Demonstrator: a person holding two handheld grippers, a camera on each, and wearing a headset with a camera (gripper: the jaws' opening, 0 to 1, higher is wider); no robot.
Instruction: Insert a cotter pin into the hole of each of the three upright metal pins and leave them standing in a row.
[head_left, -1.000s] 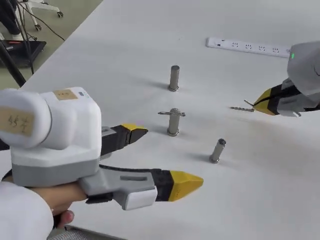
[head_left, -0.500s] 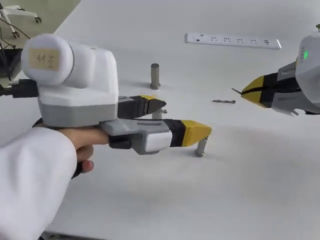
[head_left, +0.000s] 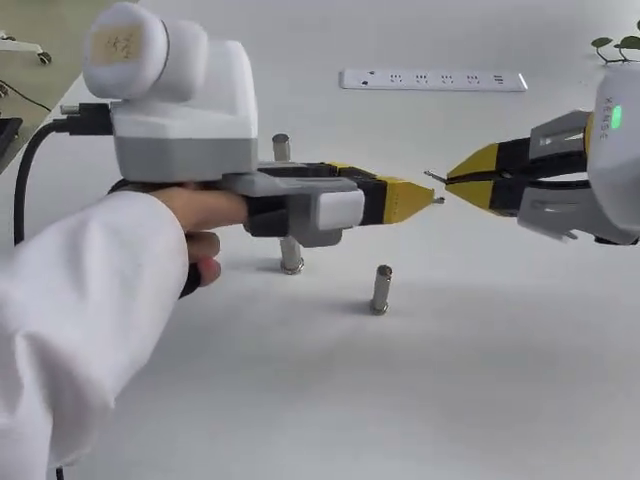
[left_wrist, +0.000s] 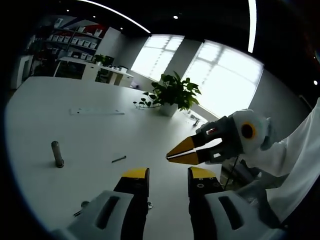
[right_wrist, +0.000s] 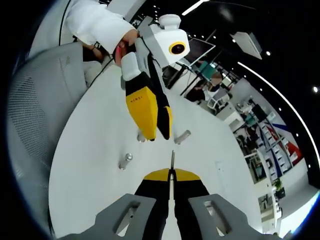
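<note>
— Where were the two grippers when you looked over?

— Both were lifted off the table (head_left: 480, 380), on the person's side of the power strip (head_left: 432, 80), tip facing tip and just apart. The left gripper (left_wrist: 167, 175) sat in a hand (head_left: 200, 220) with a white sleeve (head_left: 80, 320). Its two yellow fingers stood apart with nothing between them.

— And the other one?

— The right gripper (right_wrist: 169, 175) had its fingers pressed together on a cotter pin (right_wrist: 172, 159), which stuck straight out past the tips toward the left gripper.

— What about the uprights?

— Three stood on the table in a slanting line leading away from the power strip. The far metal pin (head_left: 281, 147) was closest to the strip. The middle metal pin (head_left: 291, 258) came next, with its top hidden behind the left gripper. The near metal pin (head_left: 380, 290) stood farthest from the strip, below the two sets of tips. I couldn't tell whether any hole was filled.

— Anything else lying about?

— A loose cotter pin (left_wrist: 118, 159) lay flat on the table, on the person's side of the strip and well apart from it.
</note>
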